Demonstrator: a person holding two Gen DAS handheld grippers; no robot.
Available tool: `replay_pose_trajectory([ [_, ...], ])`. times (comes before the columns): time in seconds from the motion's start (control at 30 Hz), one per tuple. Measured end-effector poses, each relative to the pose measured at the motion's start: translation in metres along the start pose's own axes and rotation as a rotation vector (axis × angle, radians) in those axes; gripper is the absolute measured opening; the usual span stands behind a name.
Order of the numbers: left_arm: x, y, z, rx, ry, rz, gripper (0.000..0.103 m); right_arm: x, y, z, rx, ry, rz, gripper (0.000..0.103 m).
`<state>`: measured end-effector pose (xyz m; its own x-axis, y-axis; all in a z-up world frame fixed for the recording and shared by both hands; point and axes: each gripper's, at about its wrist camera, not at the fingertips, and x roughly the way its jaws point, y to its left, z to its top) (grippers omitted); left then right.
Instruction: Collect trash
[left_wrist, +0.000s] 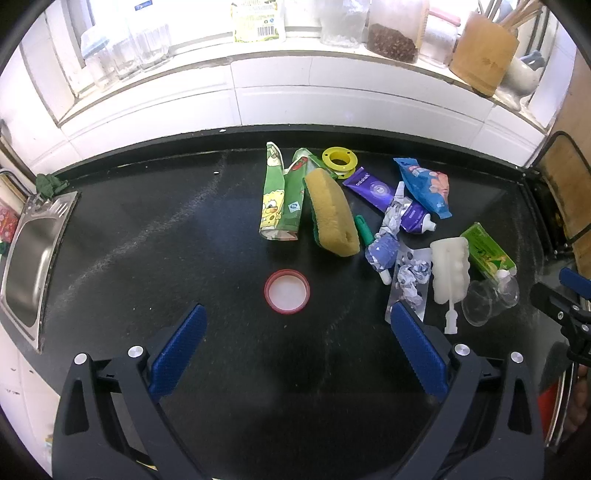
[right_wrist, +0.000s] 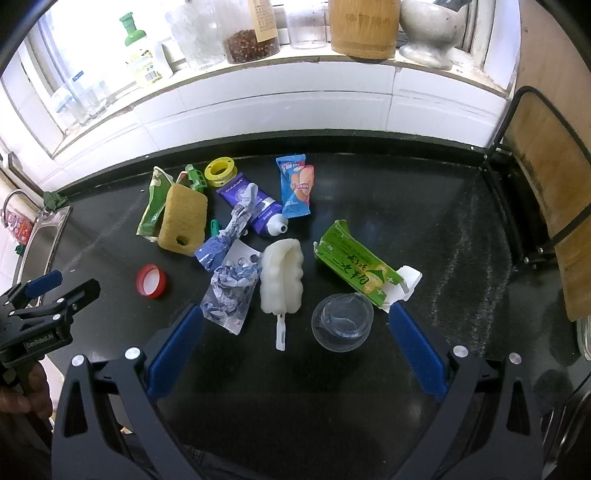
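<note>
Counter: a black worktop (left_wrist: 147, 221) runs under a white tiled sill; every piece of trash lies on it, bunched right of centre.
Sink: a steel basin (left_wrist: 29, 251) is sunk into the counter's far left end, well apart from the litter.
Left gripper: the left gripper (left_wrist: 295, 332) hangs over the counter with blue fingers (left_wrist: 181, 347) spread wide and nothing between them; the red cap sits just ahead of the gap.
Right gripper: the right gripper (right_wrist: 295, 325) is likewise splayed and empty, with the clear cup and the brush handle lying ahead between its tips.
Sponge: a yellow sponge (right_wrist: 183, 223) with a green underside leans against the green snack wrappers (left_wrist: 280, 199).
Green carton: a flattened green carton (right_wrist: 354, 269) lies to the right, its torn white end beside the right gripper's right finger.
Foam brush: a white foam brush (right_wrist: 282, 275) lies handle toward the camera, between the crumpled clear packet (right_wrist: 231, 288) and the cup.
Purple tube: a purple tube (right_wrist: 255, 210) lies nozzle-first beside the blue snack packet (right_wrist: 295, 188).
Clear cup: a clear plastic cup (right_wrist: 341, 321) is touching, or nearly touching, the carton; the glare makes it hard to judge.
Yellow ring: a yellow ring (left_wrist: 339, 159) sits at the back.
Red cap: a red cap (left_wrist: 287, 291) lies open side up, alone, left of the pile.
</note>
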<state>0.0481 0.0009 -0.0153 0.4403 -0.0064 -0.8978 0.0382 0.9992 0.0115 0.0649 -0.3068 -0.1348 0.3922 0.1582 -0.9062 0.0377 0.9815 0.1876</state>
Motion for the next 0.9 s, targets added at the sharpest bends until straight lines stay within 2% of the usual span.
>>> replay_pose_trajectory([
  [0.23,0.008,0.001,0.006,0.003,0.017,-0.004,0.097,0.009,-0.002,0.007,0.005,0.018,0.002,0.097],
  [0.43,0.025,0.011,0.015,-0.002,0.029,-0.035,0.097,0.027,-0.005,0.016,0.007,0.043,0.007,0.097],
  [0.63,0.069,0.028,0.039,0.073,0.012,-0.004,0.097,0.06,-0.011,0.038,0.014,0.075,0.031,0.097],
  [0.8,0.111,0.046,0.069,0.038,0.045,-0.081,0.097,0.102,-0.009,0.075,0.008,0.107,0.014,0.095],
  [0.9,0.137,0.048,0.083,0.05,0.063,-0.083,0.097,0.13,-0.008,0.096,0.015,0.139,0.008,0.092],
])
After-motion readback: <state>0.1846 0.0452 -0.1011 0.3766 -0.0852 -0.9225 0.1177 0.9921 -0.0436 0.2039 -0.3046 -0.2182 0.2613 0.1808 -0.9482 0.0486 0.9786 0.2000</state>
